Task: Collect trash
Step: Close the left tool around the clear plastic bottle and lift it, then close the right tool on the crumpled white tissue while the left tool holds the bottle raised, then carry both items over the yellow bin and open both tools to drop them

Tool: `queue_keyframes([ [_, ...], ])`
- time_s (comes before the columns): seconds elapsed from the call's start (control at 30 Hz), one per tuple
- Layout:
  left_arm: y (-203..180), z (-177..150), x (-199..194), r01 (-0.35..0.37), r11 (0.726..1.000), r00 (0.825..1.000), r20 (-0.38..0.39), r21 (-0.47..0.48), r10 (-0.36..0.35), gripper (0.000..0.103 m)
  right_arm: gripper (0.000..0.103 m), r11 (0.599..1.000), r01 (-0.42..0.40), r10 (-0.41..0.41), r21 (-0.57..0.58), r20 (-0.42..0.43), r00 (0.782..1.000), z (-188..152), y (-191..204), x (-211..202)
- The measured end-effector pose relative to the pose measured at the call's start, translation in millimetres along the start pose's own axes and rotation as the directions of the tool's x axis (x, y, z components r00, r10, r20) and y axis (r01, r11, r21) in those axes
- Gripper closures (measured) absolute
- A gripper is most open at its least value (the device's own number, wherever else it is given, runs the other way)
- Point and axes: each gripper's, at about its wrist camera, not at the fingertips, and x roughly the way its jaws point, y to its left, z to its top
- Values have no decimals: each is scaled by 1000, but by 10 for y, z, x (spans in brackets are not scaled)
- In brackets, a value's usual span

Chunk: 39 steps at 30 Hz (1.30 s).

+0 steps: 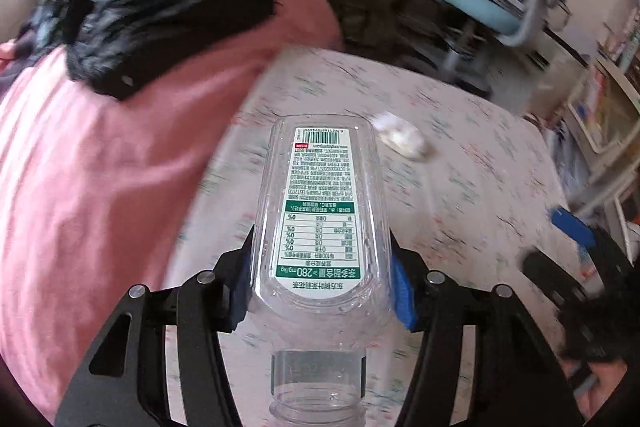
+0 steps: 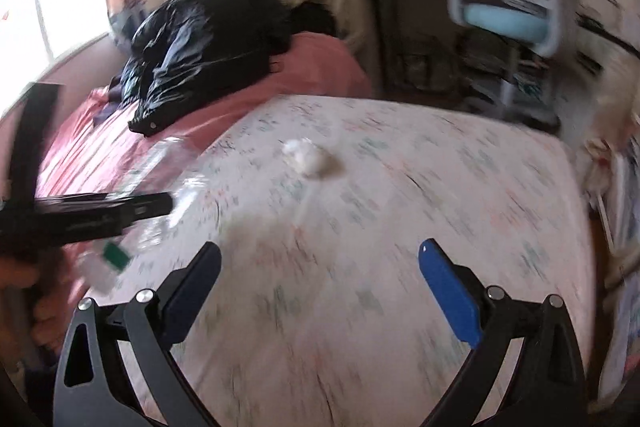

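Black jacket (image 2: 200, 47) on pink blanket (image 1: 100, 187), patterned bedsheet (image 2: 380, 247), blue chair (image 2: 508, 15)

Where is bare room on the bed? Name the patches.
Free: the patterned white sheet ahead of the open right claw, up to the crumpled white tissue. Crowded: the pink blanket under the black puffy jacket.

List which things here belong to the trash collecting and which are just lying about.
Job:
plastic bottle, clamped in left gripper
crumpled tissue on the bed
right gripper, open

Lying about:
black jacket
pink blanket
blue chair
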Motion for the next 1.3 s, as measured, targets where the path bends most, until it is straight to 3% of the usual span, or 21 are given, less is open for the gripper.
queue_keyframes([
  [0.1,70,86,-65,-24,1000,999,28,10,24,49,10,999,9,-11,-37,-37,999,206,74,448],
  [0.3,165,268,-51,-27,1000,999,46,0,27,49,28,997,55,-59,-44,-89,994,582,68,1147],
  [0.4,176,298,-35,-25,1000,999,45,3,25,49,54,996,77,-82,-37,-144,986,621,17,1355],
  [0.47,161,317,-30,-19,1000,999,47,6,19,49,63,996,72,-78,-45,-135,988,613,6,1360],
  [0.53,135,351,-21,-14,1000,999,50,11,13,49,82,996,55,-63,-66,-129,990,596,46,1321],
  [0.6,116,374,-9,-3,1000,999,49,15,3,49,88,994,55,-66,-91,-128,989,572,99,1267],
  [0.87,43,352,-141,39,999,996,82,33,-42,49,89,996,-84,80,-40,-90,993,282,146,447],
  [1.1,-175,173,-363,70,993,989,122,99,-82,49,89,988,-148,152,48,-102,983,-333,126,-339],
  [1.3,-278,-212,-636,95,986,984,136,139,-114,49,89,974,-220,226,57,-139,964,-842,436,-843],
])
